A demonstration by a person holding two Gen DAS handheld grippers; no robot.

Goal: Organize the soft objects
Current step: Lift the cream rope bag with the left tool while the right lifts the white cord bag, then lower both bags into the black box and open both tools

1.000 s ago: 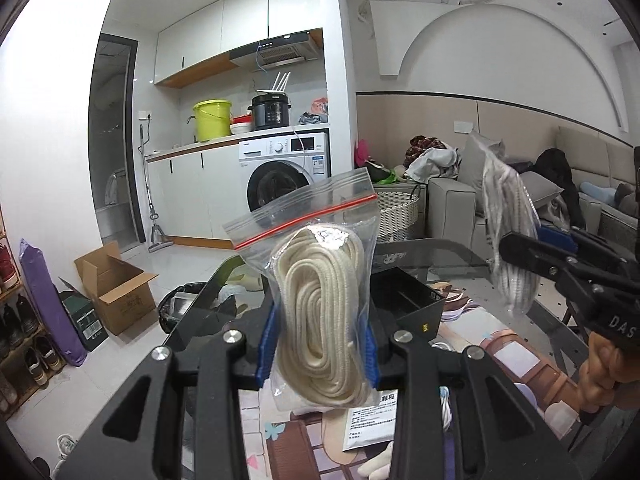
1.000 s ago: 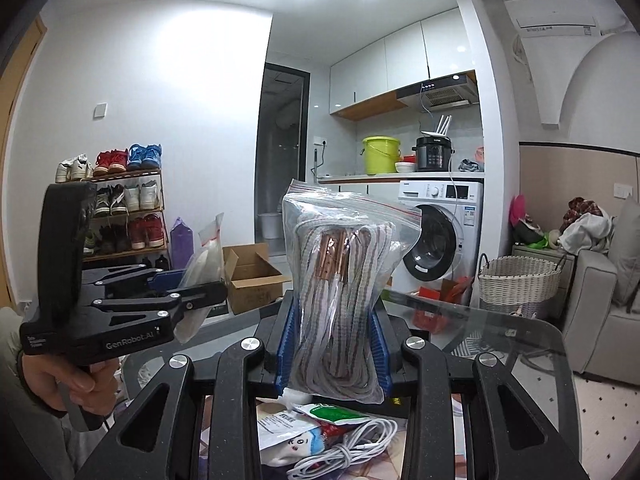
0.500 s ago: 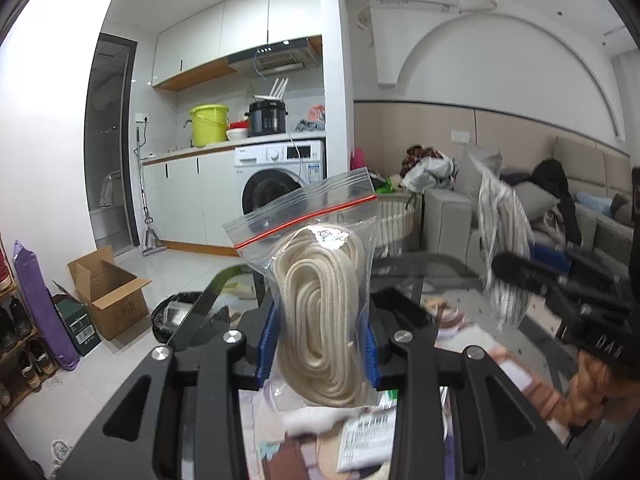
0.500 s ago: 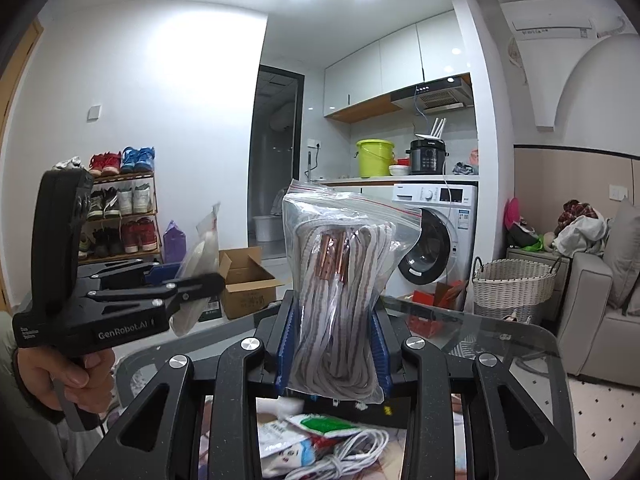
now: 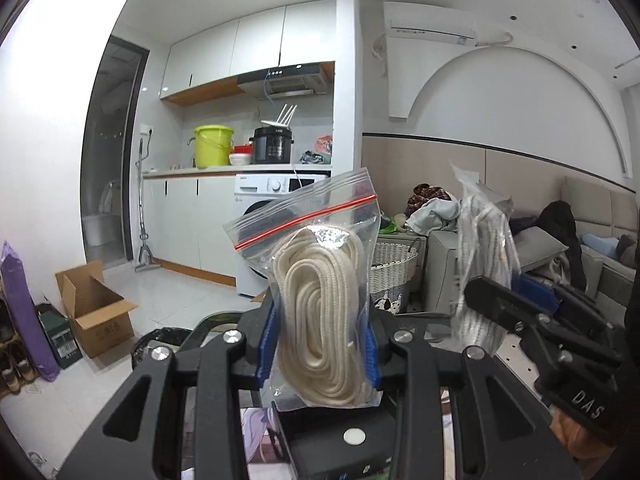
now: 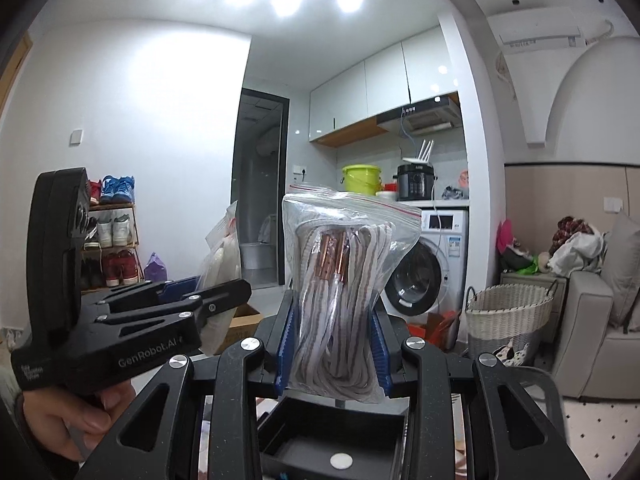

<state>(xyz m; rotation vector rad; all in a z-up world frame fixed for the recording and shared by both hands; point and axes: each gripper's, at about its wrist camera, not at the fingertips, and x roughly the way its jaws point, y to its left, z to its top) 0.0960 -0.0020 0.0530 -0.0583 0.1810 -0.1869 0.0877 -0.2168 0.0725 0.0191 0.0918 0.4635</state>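
In the left wrist view, a cardboard box (image 5: 94, 312) sits open on the floor at nine o'clock, with a lime-green bucket (image 5: 213, 146) and a black pressure cooker (image 5: 272, 145) on the counter toward eleven. At the centre the left gripper (image 5: 319, 350) is clenched on a zip bag of cream rope (image 5: 318, 300), its blue pads pressing both sides of the upright bag, red seal strip at the top. A white wicker basket (image 5: 394, 266) stands just behind at one o'clock. At three o'clock the right gripper (image 5: 486, 294) grasps a zip bag of striped cord (image 5: 482, 256), held upright above a sofa (image 5: 600, 256). In the right wrist view, a shoe rack (image 6: 112, 236) lines the wall at nine o'clock, in front of it a hand (image 6: 68, 416) holding the left gripper (image 6: 230, 300) with its bag. Dead centre the right gripper (image 6: 334, 350) pinches the zip bag of striped cord (image 6: 340, 304), copper-coloured tips showing near the top of the coil. A washing machine (image 6: 428, 264) stands behind at two o'clock and the wicker basket (image 6: 508, 312) at three. Below the bag lies an open black tray (image 6: 332, 440).
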